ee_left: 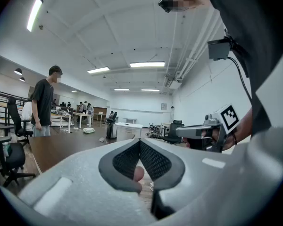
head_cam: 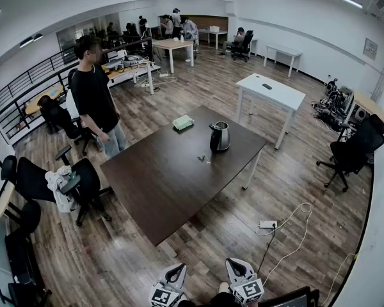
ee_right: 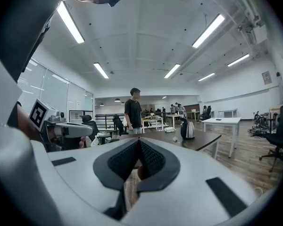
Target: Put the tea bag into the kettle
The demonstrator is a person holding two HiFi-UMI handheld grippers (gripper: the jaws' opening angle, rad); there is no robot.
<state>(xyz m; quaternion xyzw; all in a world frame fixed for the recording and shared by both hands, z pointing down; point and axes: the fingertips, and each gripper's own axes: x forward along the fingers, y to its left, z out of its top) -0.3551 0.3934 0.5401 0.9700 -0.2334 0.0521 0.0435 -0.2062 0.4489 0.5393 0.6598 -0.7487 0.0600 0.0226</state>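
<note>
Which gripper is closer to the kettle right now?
Right, narrowly. Both sit far back, short of the table; the right gripper is almost in line with the kettle, the left gripper off to the side.

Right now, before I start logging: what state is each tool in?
Left tool: closed, holding nothing.
Right tool: closed, holding nothing.

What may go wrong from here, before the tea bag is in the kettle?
1. A power strip with a white cable lies on the floor near the way to the table; a foot may catch on it.
2. The tea bag is small and flat; the shut left tool and right tool may push it instead of gripping it.
</note>
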